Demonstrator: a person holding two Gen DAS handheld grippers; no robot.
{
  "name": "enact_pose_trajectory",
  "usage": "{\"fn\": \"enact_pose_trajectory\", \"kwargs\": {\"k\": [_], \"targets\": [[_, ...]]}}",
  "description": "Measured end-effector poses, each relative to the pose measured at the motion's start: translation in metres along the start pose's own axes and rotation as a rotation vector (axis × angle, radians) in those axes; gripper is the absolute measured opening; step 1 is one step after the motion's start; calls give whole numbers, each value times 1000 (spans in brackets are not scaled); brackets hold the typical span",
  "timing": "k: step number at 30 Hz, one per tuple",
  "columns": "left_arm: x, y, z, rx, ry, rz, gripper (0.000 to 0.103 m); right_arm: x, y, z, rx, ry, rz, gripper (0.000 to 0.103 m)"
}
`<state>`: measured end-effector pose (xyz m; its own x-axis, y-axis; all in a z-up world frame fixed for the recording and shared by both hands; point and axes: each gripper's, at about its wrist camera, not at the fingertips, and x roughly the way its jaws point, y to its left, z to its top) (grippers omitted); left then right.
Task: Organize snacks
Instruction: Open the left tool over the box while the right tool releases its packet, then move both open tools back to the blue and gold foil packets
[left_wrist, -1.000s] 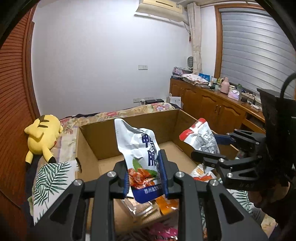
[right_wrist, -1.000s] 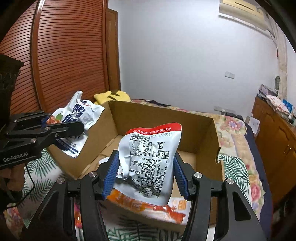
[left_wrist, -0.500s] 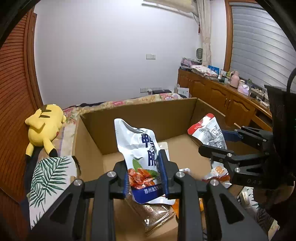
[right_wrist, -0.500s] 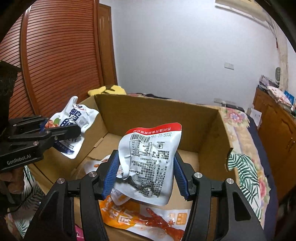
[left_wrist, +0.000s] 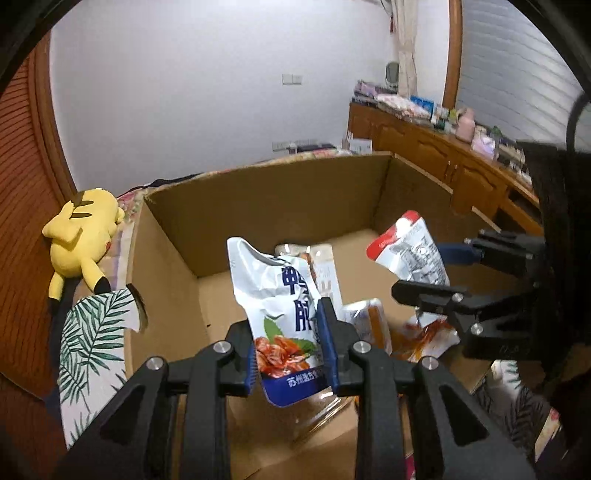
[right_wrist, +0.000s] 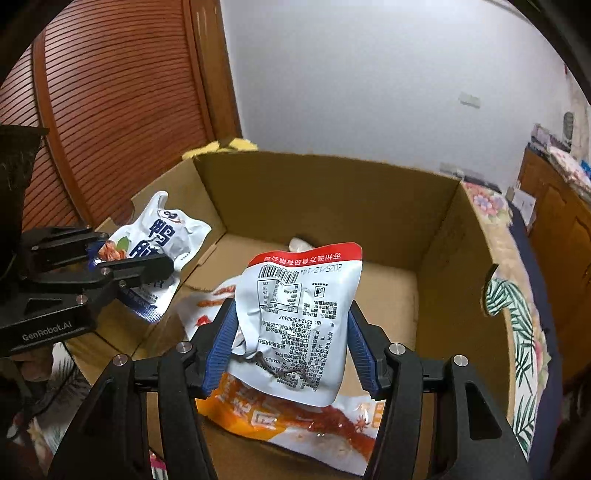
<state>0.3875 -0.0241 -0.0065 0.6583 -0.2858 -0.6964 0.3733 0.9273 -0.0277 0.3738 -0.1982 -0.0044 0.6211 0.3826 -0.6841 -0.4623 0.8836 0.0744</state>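
My left gripper (left_wrist: 290, 347) is shut on a white and blue snack pouch (left_wrist: 277, 295) and holds it upright above the near left part of an open cardboard box (left_wrist: 258, 192). My right gripper (right_wrist: 291, 343) is shut on a white pouch with a red top band (right_wrist: 299, 314), label side toward me, held above the box (right_wrist: 325, 192). In the left wrist view the right gripper (left_wrist: 439, 273) and its pouch (left_wrist: 410, 251) are at the right. In the right wrist view the left gripper (right_wrist: 110, 258) and its pouch (right_wrist: 162, 240) are at the left. Orange snack packs (right_wrist: 280, 421) lie on the box floor.
The box stands on a bed with a leaf-print cover (left_wrist: 88, 343). A yellow plush toy (left_wrist: 81, 232) lies to the left by a wooden slatted door (right_wrist: 110, 110). A wooden sideboard with clutter (left_wrist: 443, 155) runs along the right wall.
Both grippers have moved forward and down over the box with their pouches still held. The box now fills more of both views and its floor shows more snack packs.
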Motion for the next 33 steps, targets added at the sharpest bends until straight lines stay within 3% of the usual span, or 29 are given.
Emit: {"fn": "enact_pose_trajectory", "kwargs": {"k": [8, 15, 25, 33], "targets": [[-5, -4, -3, 14, -4, 0, 40, -1, 1, 0, -16, 21, -15, 67], [-34, -4, -8, 15, -73, -6, 47, -41, 13, -15, -29, -97, -17, 67], [-96, -12, -34, 36, -166, 13, 53, -128, 17, -55, 17, -198, -57, 67], [-119, -19, -70, 28, -166, -2, 55, -148, -2, -103, 94, -162, -130, 67]]}}
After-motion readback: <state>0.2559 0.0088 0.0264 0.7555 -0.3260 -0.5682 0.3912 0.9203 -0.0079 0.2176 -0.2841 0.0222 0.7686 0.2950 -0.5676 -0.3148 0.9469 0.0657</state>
